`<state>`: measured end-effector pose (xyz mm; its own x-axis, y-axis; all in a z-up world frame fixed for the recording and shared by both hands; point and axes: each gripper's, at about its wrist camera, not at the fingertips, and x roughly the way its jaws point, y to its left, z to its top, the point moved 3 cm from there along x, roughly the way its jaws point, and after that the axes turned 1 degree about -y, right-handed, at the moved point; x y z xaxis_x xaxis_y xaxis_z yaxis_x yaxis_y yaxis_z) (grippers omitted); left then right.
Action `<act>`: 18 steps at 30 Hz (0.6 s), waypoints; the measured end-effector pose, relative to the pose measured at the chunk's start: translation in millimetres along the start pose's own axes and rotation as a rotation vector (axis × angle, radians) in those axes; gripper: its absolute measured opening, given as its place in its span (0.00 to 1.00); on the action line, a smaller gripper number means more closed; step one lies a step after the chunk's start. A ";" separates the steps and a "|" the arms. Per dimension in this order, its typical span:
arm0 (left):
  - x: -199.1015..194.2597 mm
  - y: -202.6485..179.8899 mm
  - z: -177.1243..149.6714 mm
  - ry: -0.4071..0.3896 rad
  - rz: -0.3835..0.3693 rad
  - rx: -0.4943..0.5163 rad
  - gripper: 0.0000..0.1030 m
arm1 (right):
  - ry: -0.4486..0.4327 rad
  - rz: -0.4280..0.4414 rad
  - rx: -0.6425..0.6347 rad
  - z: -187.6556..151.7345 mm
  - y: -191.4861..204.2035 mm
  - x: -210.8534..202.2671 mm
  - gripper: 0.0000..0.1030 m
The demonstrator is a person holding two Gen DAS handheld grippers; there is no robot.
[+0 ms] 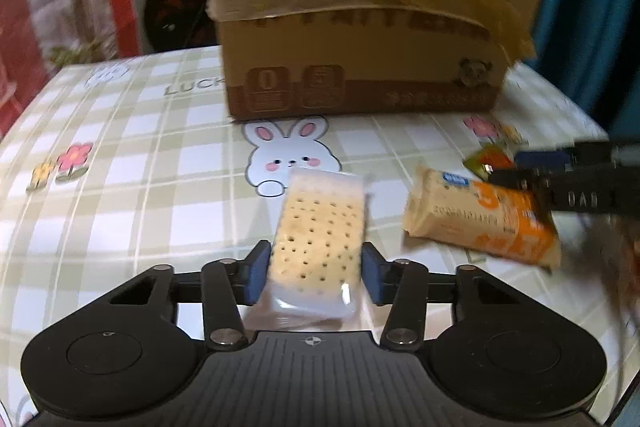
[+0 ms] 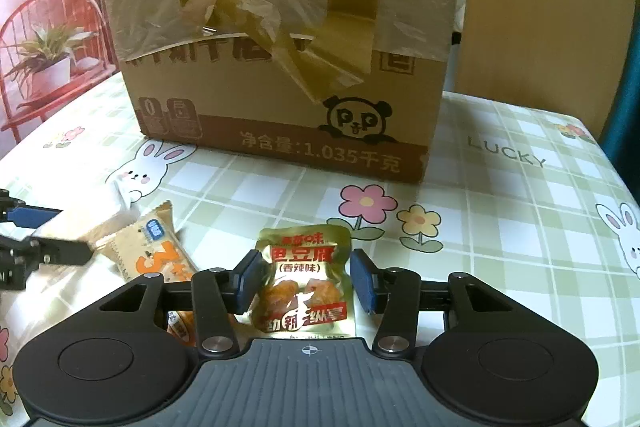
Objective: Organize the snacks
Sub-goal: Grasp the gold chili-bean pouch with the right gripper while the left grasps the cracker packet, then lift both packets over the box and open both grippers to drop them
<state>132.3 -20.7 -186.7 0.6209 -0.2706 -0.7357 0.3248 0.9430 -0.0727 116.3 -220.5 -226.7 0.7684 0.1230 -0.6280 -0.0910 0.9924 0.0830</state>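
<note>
Snacks lie on a checked cloth [image 2: 520, 227] with bunnies and flowers, in front of a big taped box [image 2: 280, 67].

The left gripper [image 1: 316, 267] has a cracker pack [image 1: 320, 239] between its blue pads. The left pad looks like it touches the pack's side. The right pad shows a thin gap. So I cannot tell if it is squeezing yet. The pack is clear and flat, and the cracker inside is stiff but would snap easily. A soft pinch on the long sides, near the middle, looks safest.

The right gripper [image 2: 306, 283] sits over a gold pouch [image 2: 306, 283] with red writing. Its pads stand on both sides, but there is space by each, so the pouch is not held. It lies flat on the cloth. It looks light, shiny and slippery, with lumpy bits inside. Grabbing across the fat middle should hold better than the thin sealed edge.

An orange bar [image 1: 480, 223] lies between the two tools, just beside the gold pouch. It looks soft and crinkly.
</note>
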 end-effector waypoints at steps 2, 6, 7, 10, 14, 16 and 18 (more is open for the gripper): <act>-2.2 5.1 -0.9 -0.007 0.005 -0.044 0.48 | 0.006 -0.002 -0.015 0.3 1.7 1.7 0.48; -6.3 10.4 -3.6 -0.020 0.025 -0.087 0.48 | 0.028 -0.021 -0.058 2.9 7.3 6.1 0.50; -6.8 11.5 -3.7 -0.022 0.024 -0.100 0.48 | 0.036 -0.023 -0.059 3.9 7.4 6.7 0.50; -8.9 14.4 -4.6 -0.025 0.023 -0.133 0.48 | 0.053 -0.020 -0.068 5.2 10.4 6.2 0.46; -12.2 17.7 -6.4 -0.028 0.023 -0.160 0.48 | 0.056 -0.016 -0.096 5.3 16.3 3.4 0.35; -14.7 18.1 -7.1 -0.035 0.005 -0.162 0.48 | 0.046 -0.012 -0.091 4.1 16.4 1.6 0.34; -17.5 17.3 -6.8 -0.046 0.002 -0.157 0.48 | 0.035 -0.013 -0.085 3.3 16.8 -1.2 0.33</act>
<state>122.2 1.6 -179.7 0.6548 -0.2737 -0.7046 0.2102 0.9613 -0.1780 115.9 -204.1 -222.0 0.7477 0.1086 -0.6551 -0.1357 0.9907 0.0094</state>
